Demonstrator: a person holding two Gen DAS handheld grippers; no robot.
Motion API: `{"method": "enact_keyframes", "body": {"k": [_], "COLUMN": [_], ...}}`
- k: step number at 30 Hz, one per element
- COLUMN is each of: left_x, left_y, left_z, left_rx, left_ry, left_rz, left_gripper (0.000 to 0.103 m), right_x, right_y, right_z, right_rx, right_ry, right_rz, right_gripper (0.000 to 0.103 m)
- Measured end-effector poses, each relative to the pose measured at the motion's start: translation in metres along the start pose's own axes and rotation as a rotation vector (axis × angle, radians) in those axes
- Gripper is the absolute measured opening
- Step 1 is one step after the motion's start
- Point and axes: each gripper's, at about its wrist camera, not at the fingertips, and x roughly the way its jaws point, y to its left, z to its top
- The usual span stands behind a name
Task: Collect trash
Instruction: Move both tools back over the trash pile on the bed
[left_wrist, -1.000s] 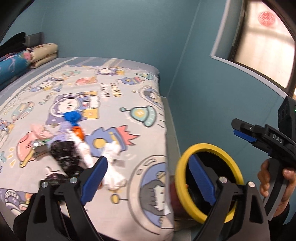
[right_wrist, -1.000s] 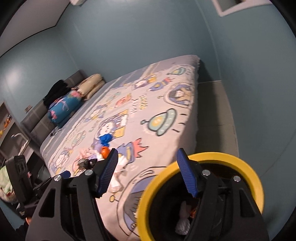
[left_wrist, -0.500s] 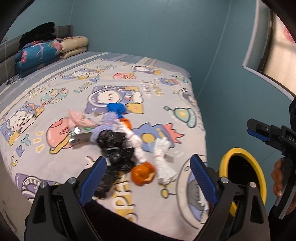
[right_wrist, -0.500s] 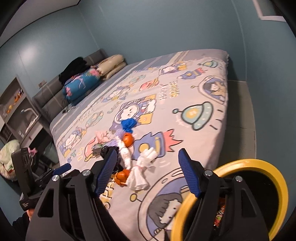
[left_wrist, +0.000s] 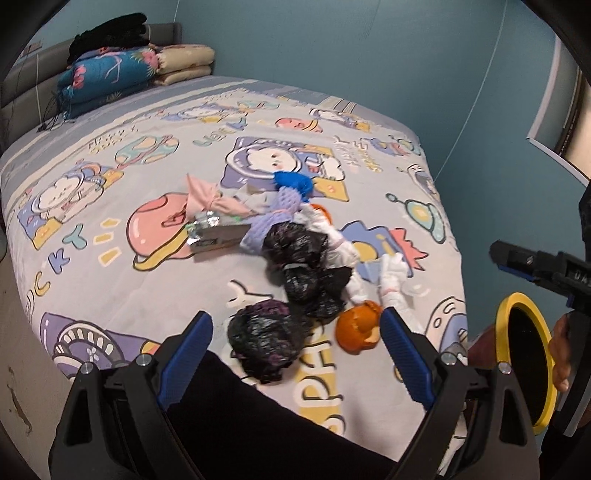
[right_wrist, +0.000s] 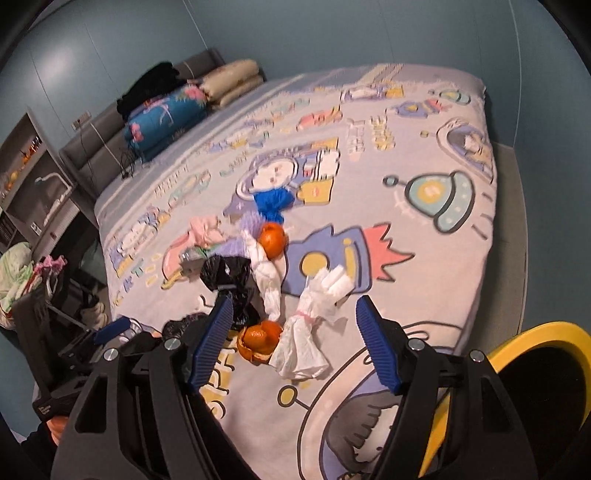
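Both empty: left gripper (left_wrist: 295, 354) and right gripper (right_wrist: 293, 341), jaws spread wide, aimed at orange peel (right_wrist: 260, 341) for pickup.

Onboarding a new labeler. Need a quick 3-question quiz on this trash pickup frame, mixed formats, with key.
1. True or false: the left hand-held gripper is shut on a black plastic bag.
2. Multiple choice: in the right wrist view, what lies between the right hand-held gripper fingers, nearest the camera?
A. a blue pillow
B. an orange peel and a white tissue bundle
C. a glass bottle
3. Fill in: the bin beside the bed has a ____ rim.

Key: 1 false, both hand-held grippers are open and hold nothing. 2 B. 3 yellow.
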Motion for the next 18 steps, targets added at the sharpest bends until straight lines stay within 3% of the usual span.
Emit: {"method": "enact_keyframes", "body": {"k": [9, 18], "left_x": [0.025, 0.047], "left_y": [0.016, 0.029], "left_z": [-0.011, -0.014], "left_rx": [-0.019, -0.031], "left_ry": [0.058, 0.112], "left_rz": [-0.008, -0.009], "left_gripper": [0.088, 0.088], "right_x": [0.067, 0.105], "right_y": [0.0, -0.002], "right_z": [-0.006, -0.008], "right_rx": [0.015, 0.023], "right_ry": [0.143, 0.223], "right_rz": [-0.059, -0.116], "right_gripper": [0.065, 0.064]}}
